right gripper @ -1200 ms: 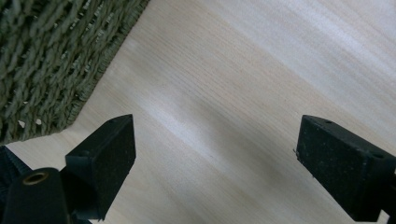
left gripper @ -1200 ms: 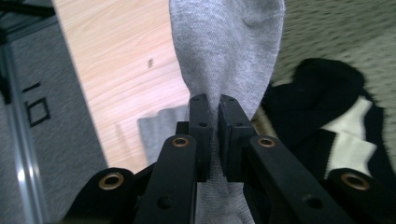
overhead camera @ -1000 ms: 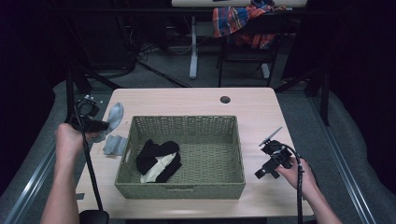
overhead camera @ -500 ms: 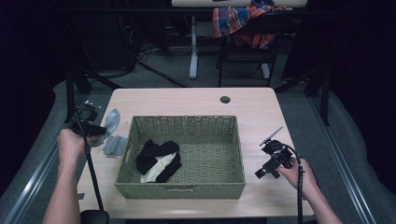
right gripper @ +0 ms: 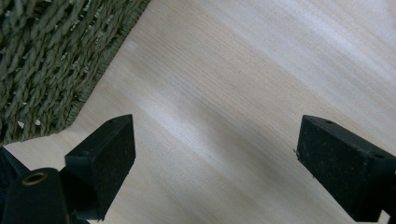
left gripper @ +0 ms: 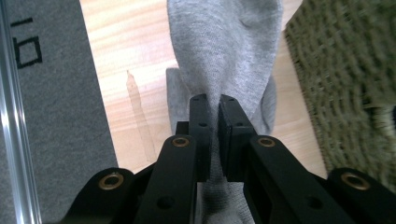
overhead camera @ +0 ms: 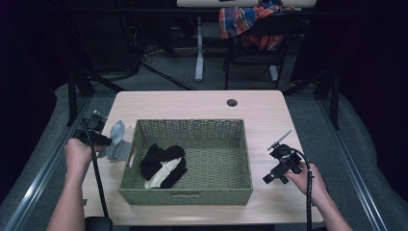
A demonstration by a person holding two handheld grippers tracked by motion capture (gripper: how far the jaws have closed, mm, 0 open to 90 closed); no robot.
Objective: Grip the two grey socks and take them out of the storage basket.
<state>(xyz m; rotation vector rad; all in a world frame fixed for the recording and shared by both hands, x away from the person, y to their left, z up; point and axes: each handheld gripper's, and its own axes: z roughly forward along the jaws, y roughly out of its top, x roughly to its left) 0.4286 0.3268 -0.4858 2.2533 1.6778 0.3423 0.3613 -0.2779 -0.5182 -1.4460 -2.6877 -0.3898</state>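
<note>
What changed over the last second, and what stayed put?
The left tool, shut on the grey sock, came down toward the table beside the basket. The right tool stayed open in place; the black and white socks lay unmoved.

Grey sock cut off by top edge; its pinched part hidden between jaws.
</note>
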